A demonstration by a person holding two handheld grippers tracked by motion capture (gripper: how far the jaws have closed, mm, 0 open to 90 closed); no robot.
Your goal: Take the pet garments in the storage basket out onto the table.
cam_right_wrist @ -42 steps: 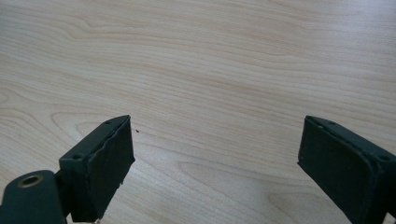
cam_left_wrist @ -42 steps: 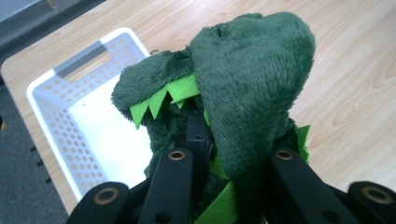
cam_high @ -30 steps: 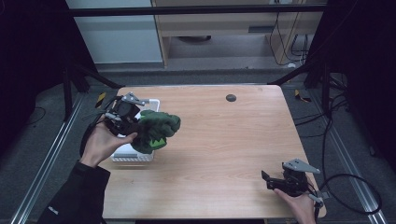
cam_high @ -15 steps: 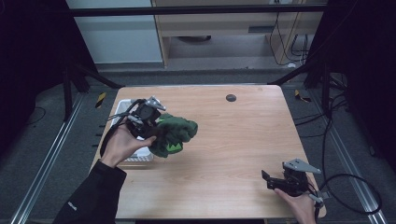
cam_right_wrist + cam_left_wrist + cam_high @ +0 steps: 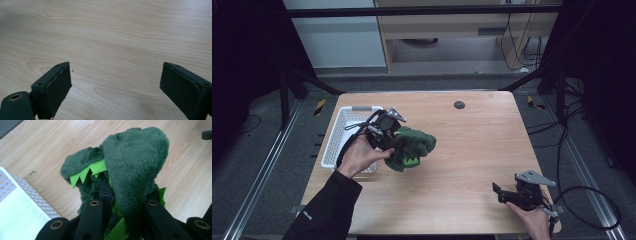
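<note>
Plush toy of dark green fabric, with a row of bright green felt teeth, sits pinched in the left gripper above the left half of the wooden worktop, just right of a white perforated basket. In the left gripper view the two black jaws rise into the soft body and press it from both sides, with the toy's rounded head bulging up over them and the light wood grain showing behind. A corner of the basket (its wall dotted with small holes) appears at the lower left of that view. From above, the person's left hand wraps the gripper's body, a dark sleeve running back to the bottom edge, and part of that hand overlaps the basket's near right corner. The right gripper rests low near the worktop's front right corner, held by the right hand, well apart from the toy. Its jaws stand spread wide in the right gripper view, with bare wood between them. A small dark round spot sits near the far edge of the worktop.
</note>
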